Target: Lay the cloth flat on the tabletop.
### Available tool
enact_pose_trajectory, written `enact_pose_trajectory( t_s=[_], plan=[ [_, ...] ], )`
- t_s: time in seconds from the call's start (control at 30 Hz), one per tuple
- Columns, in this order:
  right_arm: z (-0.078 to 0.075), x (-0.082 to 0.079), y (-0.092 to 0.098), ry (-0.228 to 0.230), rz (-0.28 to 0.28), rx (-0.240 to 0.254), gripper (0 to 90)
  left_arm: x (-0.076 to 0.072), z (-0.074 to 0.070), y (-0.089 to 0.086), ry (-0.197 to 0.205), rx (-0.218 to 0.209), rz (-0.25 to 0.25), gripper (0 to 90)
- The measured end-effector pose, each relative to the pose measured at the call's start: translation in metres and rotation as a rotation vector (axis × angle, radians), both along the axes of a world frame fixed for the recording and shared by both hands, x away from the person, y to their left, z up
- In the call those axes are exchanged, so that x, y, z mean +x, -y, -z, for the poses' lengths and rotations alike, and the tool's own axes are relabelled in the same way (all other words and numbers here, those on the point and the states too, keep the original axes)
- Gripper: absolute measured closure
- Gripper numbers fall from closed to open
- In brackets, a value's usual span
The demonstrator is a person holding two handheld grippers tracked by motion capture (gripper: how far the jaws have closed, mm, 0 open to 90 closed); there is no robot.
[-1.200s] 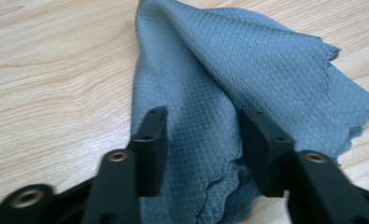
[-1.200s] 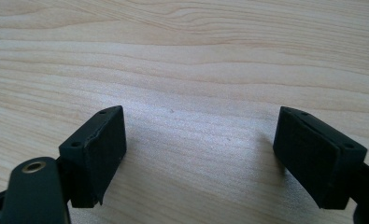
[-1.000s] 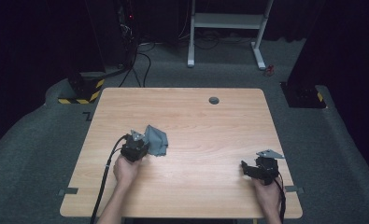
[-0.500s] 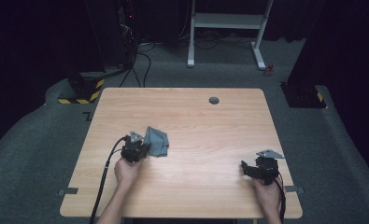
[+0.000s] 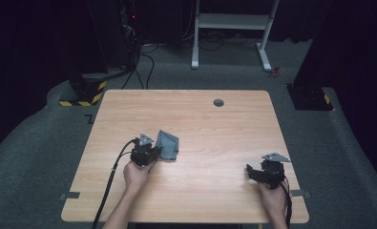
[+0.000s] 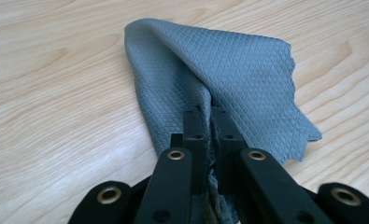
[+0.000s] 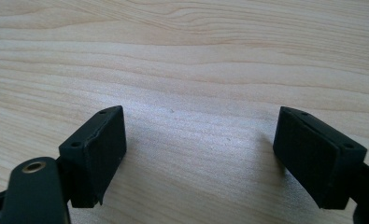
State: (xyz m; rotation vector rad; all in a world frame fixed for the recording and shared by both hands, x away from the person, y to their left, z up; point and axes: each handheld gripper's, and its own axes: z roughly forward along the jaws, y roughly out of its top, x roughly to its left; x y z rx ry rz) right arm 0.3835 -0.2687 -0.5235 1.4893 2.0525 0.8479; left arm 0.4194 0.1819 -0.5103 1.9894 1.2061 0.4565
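Presently, left gripper (image 6: 205,121) pinches grey cloth (image 6: 229,74); right gripper (image 7: 198,158) gapes empty; thin hold may slip when lifted.

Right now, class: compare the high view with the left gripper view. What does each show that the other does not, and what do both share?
High view alone: the whole table with the small dark hole near its far edge, the right gripper over bare wood with its jaws apart, both of the person's forearms, and the floor with stands beyond.

Left gripper view alone: the grey cloth up close, with its diamond weave and ragged edge, and a fold of it pinched between the closed jaws of the left gripper.

Both: the cloth, the left gripper on it, and the pale wood.
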Motion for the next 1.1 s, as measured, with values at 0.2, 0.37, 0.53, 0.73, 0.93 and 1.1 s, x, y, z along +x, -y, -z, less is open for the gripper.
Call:
enact_pose_trajectory(
  t_s=[0.2, 0.37, 0.53, 0.73, 0.93, 1.1],
  plan=[
    [0.0, 0.0, 0.0, 0.0, 0.0, 0.0, 17.1, 0.0, -0.001, 0.011, 0.003, -0.004, 0.03, 86.5],
    [0.0, 0.0, 0.0, 0.0, 0.0, 0.0, 17.1, 0.0, -0.003, 0.025, 0.004, -0.03, 0.061, 86.5],
    [0.0, 0.0, 0.0, 0.0, 0.0, 0.0, 17.1, 0.0, -0.006, 0.036, 0.003, -0.051, 0.087, 86.5],
    [0.0, 0.0, 0.0, 0.0, 0.0, 0.0, 17.1, -0.001, -0.006, 0.054, 0.002, -0.069, 0.129, 86.4],
    [0.0, 0.0, 0.0, 0.0, 0.0, 0.0, 17.1, -0.002, -0.006, 0.069, -0.001, -0.083, 0.157, 86.3],
    [0.0, 0.0, 0.0, 0.0, 0.0, 0.0, 17.1, -0.003, -0.005, 0.084, 0.0, -0.083, 0.189, 86.3]
  ],
)
